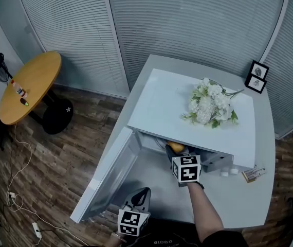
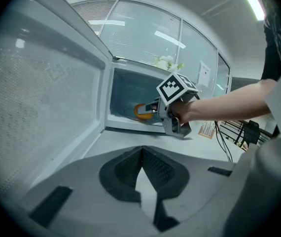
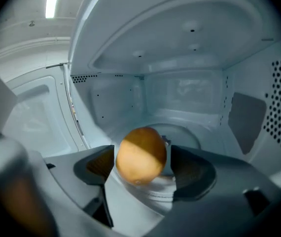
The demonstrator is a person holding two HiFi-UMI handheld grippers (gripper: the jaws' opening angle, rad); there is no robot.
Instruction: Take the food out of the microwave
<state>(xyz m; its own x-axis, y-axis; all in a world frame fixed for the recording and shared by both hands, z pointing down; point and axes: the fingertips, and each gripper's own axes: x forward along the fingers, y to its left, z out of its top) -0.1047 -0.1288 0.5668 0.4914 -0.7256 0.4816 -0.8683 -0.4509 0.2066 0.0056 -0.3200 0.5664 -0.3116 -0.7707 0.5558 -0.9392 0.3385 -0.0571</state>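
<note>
- Head view: the microwave (image 1: 157,107) sits on a table (image 1: 241,199) with its door (image 1: 110,174) swung open. The right gripper (image 1: 179,154) reaches inside.
- Left gripper view: the left gripper (image 2: 141,154) is outside the microwave, jaws pressed together on nothing.
- Right gripper view: the jaws are spread, with the orange (image 3: 141,155) on the turntable (image 3: 185,135) between them, ungripped.

So the right arm (image 1: 206,212) is stretched out forward, bare forearm, with the hand (image 2: 184,111) wrapped round the grip under the marker cube (image 1: 186,168). The right gripper (image 3: 143,168) tilts a bit downward, jaws spread wide. The round orange food (image 3: 140,152) sits between them, pads not squeezing it. The left gripper (image 2: 141,151) sits lower and closer to the body, jaw tips together, nothing in them.
</note>
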